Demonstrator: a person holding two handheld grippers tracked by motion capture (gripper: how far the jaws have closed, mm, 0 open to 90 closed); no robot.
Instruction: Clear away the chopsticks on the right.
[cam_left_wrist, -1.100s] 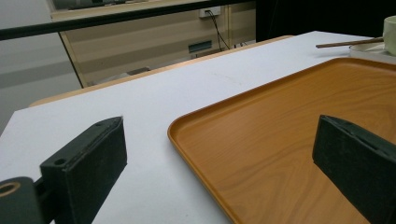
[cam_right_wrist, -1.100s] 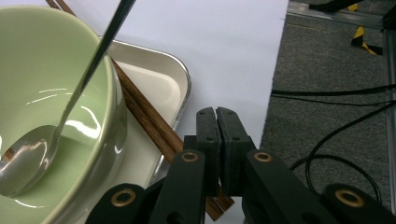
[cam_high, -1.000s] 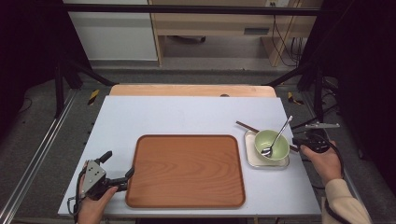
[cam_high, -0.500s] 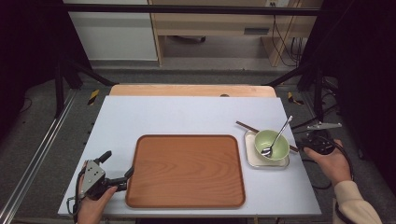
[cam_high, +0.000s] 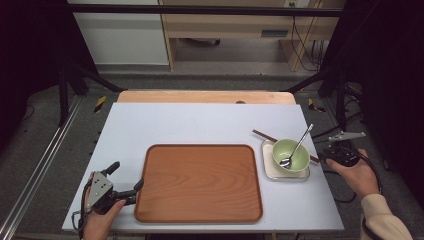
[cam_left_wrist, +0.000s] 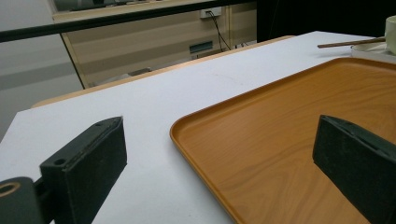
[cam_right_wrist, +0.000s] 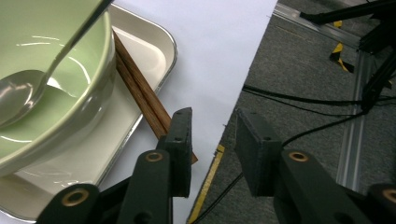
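A brown wooden tray (cam_high: 200, 182) lies in the middle of the white table. My left gripper (cam_high: 127, 175) stands open at the tray's near-left corner, one jaw over the table and one at the tray's edge. In the left gripper view the tray (cam_left_wrist: 303, 107) corner sits between the wide-apart jaws of my left gripper (cam_left_wrist: 218, 128). A green bowl (cam_high: 290, 154) with a metal spoon (cam_high: 298, 145) rests on a small cream tray (cam_high: 287, 174), and brown chopsticks (cam_high: 262, 135) lie under it. My right gripper (cam_high: 326, 154) hangs at the table's right edge, narrowly open with nothing in it (cam_right_wrist: 212, 135), beside the chopsticks (cam_right_wrist: 144, 100).
The bowl (cam_right_wrist: 70, 70) and spoon (cam_right_wrist: 28, 98) fill the left of the right gripper view, with the cream tray (cam_right_wrist: 154, 46) under them. Cables and a metal rail (cam_right_wrist: 355, 140) lie on the floor past the table's right edge. A wooden strip (cam_high: 205, 96) runs along the far side.
My right hand and gripper have drifted slightly right, away from the bowl toward the table's edge. The left gripper has stayed put.
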